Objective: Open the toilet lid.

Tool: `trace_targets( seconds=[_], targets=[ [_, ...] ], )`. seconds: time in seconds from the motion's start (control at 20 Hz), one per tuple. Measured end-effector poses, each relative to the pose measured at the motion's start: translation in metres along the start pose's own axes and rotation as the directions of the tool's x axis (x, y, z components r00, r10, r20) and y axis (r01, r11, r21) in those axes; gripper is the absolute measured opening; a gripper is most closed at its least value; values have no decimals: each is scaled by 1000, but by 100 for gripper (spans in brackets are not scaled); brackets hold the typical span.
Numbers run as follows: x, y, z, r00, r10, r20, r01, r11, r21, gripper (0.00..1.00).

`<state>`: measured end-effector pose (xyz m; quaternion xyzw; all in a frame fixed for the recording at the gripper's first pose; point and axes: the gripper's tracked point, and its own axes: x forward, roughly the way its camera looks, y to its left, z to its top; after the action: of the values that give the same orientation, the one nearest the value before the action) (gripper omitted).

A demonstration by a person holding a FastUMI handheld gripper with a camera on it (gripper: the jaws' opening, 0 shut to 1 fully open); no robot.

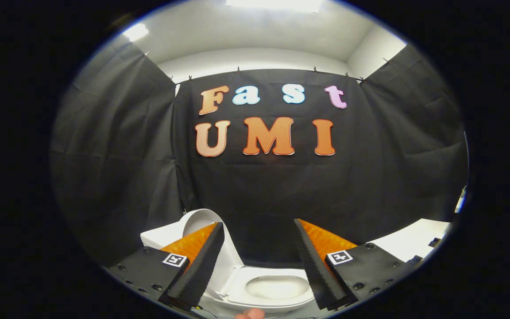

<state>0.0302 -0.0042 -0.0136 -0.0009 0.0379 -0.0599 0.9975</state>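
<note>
Black cloth (104,146) drapes the booth on three sides, pinned up under a white ceiling (255,40) with a bright light panel (275,4) overhead. Off beyond my right finger I see a white table (414,241) corner with a small dark thing on it that I cannot make out.

Low down, against the back cloth, sits the white ceramic toilet (233,266). Its white oval lid (199,221) already stands raised, tilted up and back toward the cloth, showing just beyond the tip of my left finger and partly hidden behind it. The white oval seat ring (277,302) lies flat below, with the open bowl (277,287) between my two fingers. From what I can see, the toilet's long axis runs from the raised lid at the back-left toward me, slightly skewed to my right.

My claw (259,230) is spread wide, fingers well apart and gripping nothing; the seat and bowl show in the gap between them. A small bit of a fingertip (249,314) of the person's hand peeks in at the near edge, just below the seat.
</note>
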Motion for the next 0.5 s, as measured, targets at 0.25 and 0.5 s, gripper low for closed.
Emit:
trace_targets(
  seconds=[0.25,0.5],
  targets=[
    [-2,10,-1,1000,15,-8,-15,1000,-12,99],
    [-1,20,-5,999,44,-19,-44,999,-26,99]
  ],
)
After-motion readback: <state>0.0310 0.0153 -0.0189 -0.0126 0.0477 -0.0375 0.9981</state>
